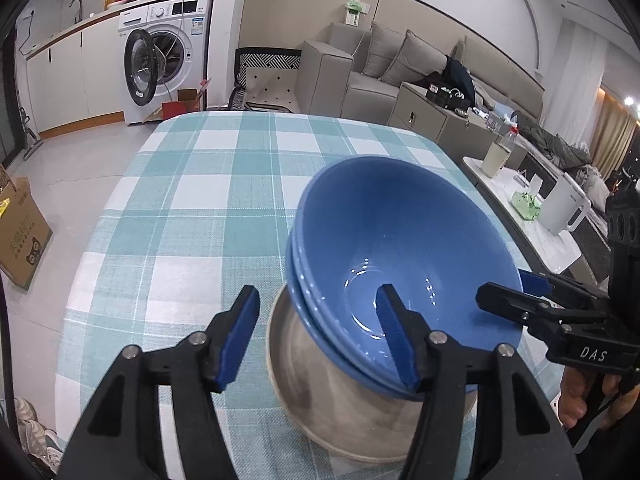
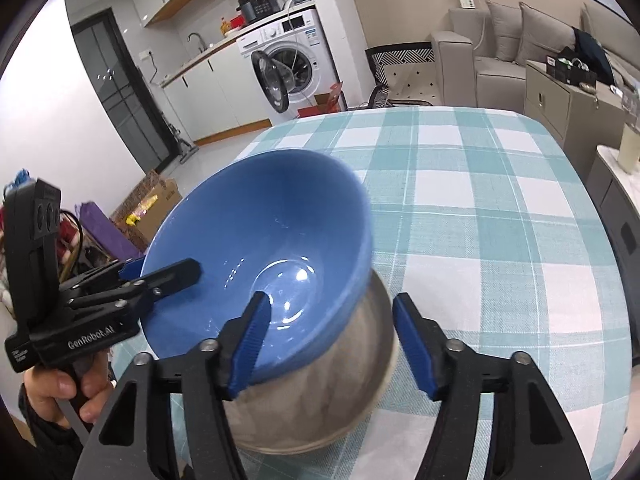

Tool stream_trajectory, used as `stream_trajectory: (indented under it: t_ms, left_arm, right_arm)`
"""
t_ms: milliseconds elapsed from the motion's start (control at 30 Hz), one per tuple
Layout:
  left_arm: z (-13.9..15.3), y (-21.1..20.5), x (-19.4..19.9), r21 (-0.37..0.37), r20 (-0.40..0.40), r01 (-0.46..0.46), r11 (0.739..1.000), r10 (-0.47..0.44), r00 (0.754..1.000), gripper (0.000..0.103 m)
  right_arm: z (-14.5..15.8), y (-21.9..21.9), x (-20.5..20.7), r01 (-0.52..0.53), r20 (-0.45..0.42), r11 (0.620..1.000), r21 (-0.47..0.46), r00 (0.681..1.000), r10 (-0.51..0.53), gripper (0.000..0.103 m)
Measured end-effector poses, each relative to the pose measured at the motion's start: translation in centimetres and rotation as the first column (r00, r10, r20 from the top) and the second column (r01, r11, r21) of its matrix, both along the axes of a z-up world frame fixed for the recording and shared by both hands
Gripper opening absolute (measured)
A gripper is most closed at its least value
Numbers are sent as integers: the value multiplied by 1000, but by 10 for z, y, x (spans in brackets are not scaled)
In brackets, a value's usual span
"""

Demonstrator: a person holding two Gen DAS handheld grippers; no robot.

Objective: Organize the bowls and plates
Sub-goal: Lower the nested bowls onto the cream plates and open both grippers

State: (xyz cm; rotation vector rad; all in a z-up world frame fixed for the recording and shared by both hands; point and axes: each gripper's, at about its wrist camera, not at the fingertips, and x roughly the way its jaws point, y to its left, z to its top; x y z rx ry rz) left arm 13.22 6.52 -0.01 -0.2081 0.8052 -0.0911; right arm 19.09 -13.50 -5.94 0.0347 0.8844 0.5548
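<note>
Stacked blue bowls (image 1: 400,248) sit tilted in a grey speckled bowl (image 1: 320,392) on the checked tablecloth (image 1: 192,208). My left gripper (image 1: 320,328) is open, its jaws straddling the near left rim of the blue bowls, one finger inside. My right gripper (image 1: 504,292) comes in from the right, its jaws astride the rim. In the right wrist view the right gripper (image 2: 332,340) is open around the blue bowls' (image 2: 264,236) right rim and the grey bowl (image 2: 320,392); the left gripper (image 2: 168,276) straddles the left rim.
A side table (image 1: 536,240) with a white kettle (image 1: 564,208), jar and green item stands right of the table. Cardboard boxes (image 1: 20,232) lie on the floor at left. A washing machine (image 1: 168,56) and sofa (image 1: 384,76) are behind.
</note>
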Motion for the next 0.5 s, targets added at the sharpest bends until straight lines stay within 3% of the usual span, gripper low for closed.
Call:
stream_trajectory:
  t_ms: [67,133,200,267,333,500]
  left_arm:
    - [2,3,-6,4,17,-6,1000,5,1000,65]
    - [3,4,-13,24,31,-15,1000,14,999,84]
    - [3,6,-22,32,52,-25,999,24,998,93]
    - [3,10,-32,12,80,-29,999,28,996,94]
    - [3,14,-42,5,112,-43,999,42,993,103]
    - [1,13,-62,52,144,-63,997,55,988,103]
  right_arm:
    - [1,-7,-1,3,4,1000,13,1000,-3,80]
    - [1,-14,-5,-1,19,1000,23,1000,0,86]
    - [2,-19,-11,-12,42,999,36,999,10,89]
    - [3,-23,-18,-19,70,999,43,997,16,96]
    - [3,-28,-25,-28,106,998,51,994,23,101]
    - [-1,-31,-42,-53,183,998,36,982,45,102]
